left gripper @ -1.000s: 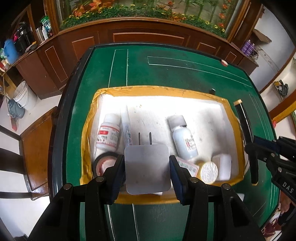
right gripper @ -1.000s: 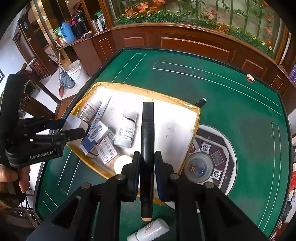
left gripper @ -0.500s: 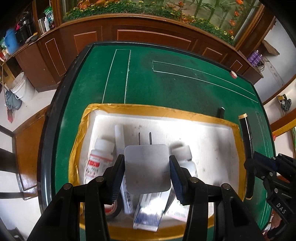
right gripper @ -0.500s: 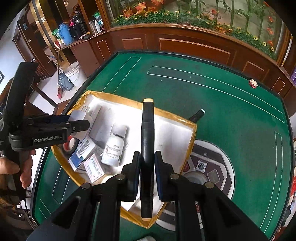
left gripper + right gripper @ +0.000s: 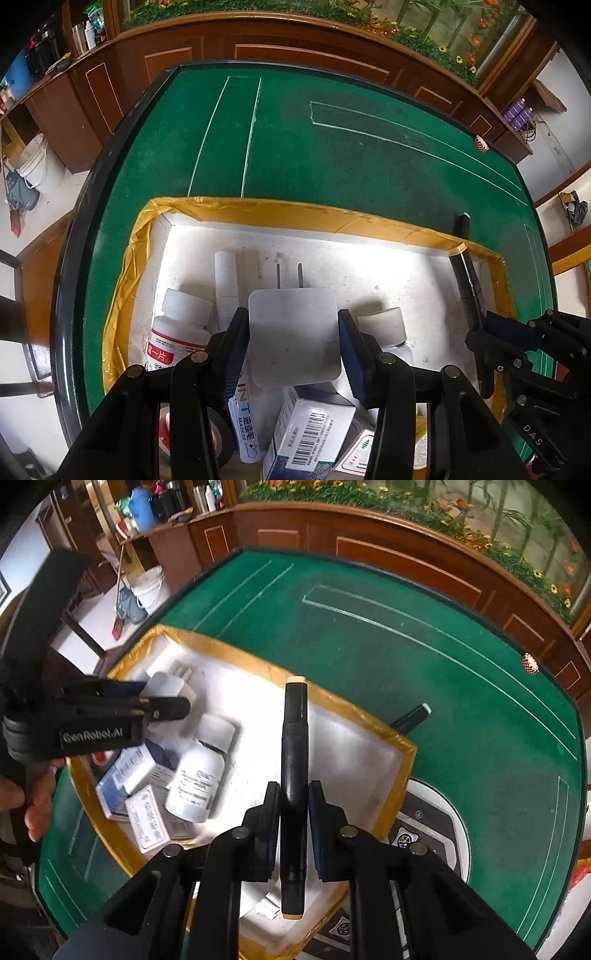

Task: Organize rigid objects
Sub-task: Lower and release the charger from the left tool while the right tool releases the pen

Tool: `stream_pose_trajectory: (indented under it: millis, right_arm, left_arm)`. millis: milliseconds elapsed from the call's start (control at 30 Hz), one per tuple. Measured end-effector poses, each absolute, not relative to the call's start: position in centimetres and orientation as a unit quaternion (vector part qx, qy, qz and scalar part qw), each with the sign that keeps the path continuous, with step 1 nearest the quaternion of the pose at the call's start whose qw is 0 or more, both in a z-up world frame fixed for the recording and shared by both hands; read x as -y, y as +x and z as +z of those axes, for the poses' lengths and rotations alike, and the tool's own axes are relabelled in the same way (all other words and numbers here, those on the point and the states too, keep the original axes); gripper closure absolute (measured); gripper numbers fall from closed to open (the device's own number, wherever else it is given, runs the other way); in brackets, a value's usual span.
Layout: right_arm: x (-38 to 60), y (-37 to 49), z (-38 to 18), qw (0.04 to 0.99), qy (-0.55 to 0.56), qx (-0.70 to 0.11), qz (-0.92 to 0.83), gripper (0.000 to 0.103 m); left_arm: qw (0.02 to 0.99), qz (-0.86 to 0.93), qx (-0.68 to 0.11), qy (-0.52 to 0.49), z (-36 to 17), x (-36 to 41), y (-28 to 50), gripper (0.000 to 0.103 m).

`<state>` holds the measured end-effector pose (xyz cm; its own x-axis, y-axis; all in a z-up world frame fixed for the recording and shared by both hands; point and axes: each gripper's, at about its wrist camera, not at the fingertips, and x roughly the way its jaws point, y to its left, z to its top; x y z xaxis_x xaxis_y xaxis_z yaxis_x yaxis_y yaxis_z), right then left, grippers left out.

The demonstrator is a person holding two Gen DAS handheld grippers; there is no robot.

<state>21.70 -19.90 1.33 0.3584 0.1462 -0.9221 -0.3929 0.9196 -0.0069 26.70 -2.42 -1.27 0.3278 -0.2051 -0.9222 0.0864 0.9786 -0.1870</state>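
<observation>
Plug and marker held over the box.
The box (image 5: 258,214) sits on the green table; left gripper (image 5: 293,332) clamps the plug (image 5: 293,336) by its flat sides, light, slick; right gripper (image 5: 293,827) pinches the marker (image 5: 293,775) mid-barrel, stiff, likely to roll.

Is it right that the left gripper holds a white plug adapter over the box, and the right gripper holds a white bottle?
Not quite. In the right wrist view the right gripper is shut on a black marker, not a bottle. The left gripper does hold the white plug adapter over the box.
</observation>
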Motion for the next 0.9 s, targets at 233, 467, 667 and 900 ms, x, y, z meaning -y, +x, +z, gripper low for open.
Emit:
stream_pose_trajectory:
  millis: [233,467,667,900]
  right_arm:
    - [19.6,22.1,0.1,0.807,-0.121,-0.554,0.166,0.089]
    - [19.3,22.6,-1.0,0.799,-0.120,-0.564,0.169,0.089]
    - [19.3,22.8,-1.2,0.801,-0.120,-0.562,0.167,0.089]
    - [19.5,23.0,-1.2,0.800,-0.116,-0.565,0.166,0.088]
  left_arm:
    - [0.809,-0.091,-0.578,-0.049,-1.9,2.5,26.9,0.053]
    - [0.808,-0.091,-0.581,-0.046,-2.3,2.6,26.8,0.053]
    - [0.805,-0.088,-0.585,-0.046,-2.6,2.4,26.9,0.052]
    - [0.802,-0.086,-0.589,-0.052,-2.6,2.4,27.0,0.050]
